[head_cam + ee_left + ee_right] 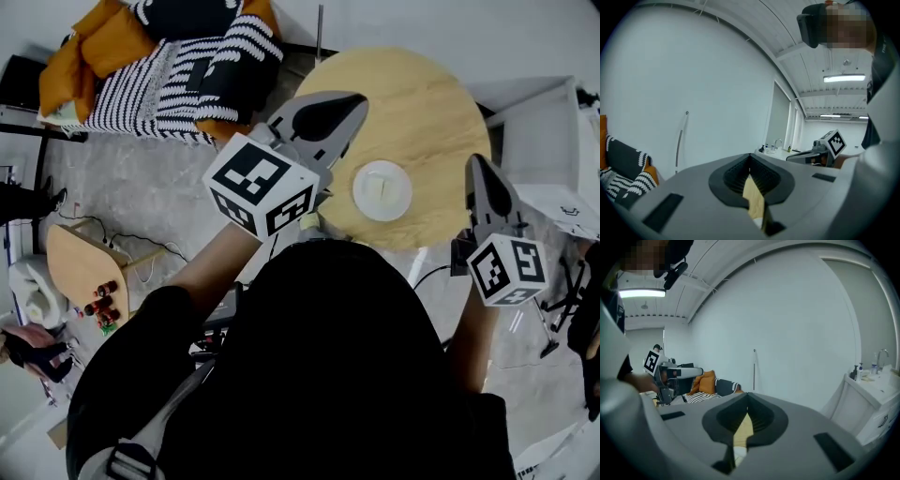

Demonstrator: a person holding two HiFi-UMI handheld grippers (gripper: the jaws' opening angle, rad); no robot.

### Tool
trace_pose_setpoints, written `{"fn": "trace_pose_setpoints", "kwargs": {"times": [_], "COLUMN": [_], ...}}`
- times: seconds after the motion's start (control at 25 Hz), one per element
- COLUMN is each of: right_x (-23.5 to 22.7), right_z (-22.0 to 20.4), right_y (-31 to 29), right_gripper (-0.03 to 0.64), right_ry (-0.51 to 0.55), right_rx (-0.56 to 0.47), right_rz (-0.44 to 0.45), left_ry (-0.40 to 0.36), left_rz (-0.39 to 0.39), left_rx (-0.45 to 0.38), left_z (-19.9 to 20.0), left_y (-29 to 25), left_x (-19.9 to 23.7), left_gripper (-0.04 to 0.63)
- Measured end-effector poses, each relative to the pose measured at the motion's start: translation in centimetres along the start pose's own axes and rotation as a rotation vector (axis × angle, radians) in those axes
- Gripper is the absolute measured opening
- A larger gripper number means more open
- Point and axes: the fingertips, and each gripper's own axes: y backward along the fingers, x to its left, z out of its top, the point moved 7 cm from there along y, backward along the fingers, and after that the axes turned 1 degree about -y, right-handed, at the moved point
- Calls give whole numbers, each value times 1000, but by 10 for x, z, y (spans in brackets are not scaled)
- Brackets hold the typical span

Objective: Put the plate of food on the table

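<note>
Head view: white plate (382, 190) sits on the round wooden tabletop (422, 112), near its front edge. It lies between the left gripper (359, 101) and right gripper (478, 164); both are held up over the tabletop, clear of the plate.

Left gripper view: left gripper (750, 159) jaws together at the tips, nothing held; a strip of wood shows through the slit. The right gripper (825, 150) is off to the side.

Right gripper view: right gripper (747, 397) jaws together, empty.

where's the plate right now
In the head view the white plate sits on the round wooden table, near its close edge, between the left gripper and right gripper.
</note>
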Motion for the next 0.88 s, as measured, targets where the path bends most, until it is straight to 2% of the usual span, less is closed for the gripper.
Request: {"fn": "trace_pose_setpoints", "kwargs": {"times": [0.88], "right_x": [0], "right_z": [13], "right_y": [0], "right_gripper": [9], "right_ry": [-38], "right_rx": [8], "right_rz": [-12], "left_ry": [-8], "left_rz": [-48], "left_rx": [-25], "left_z": [22], "left_y": [-15], "left_x": [-5], "left_gripper": [6]}}
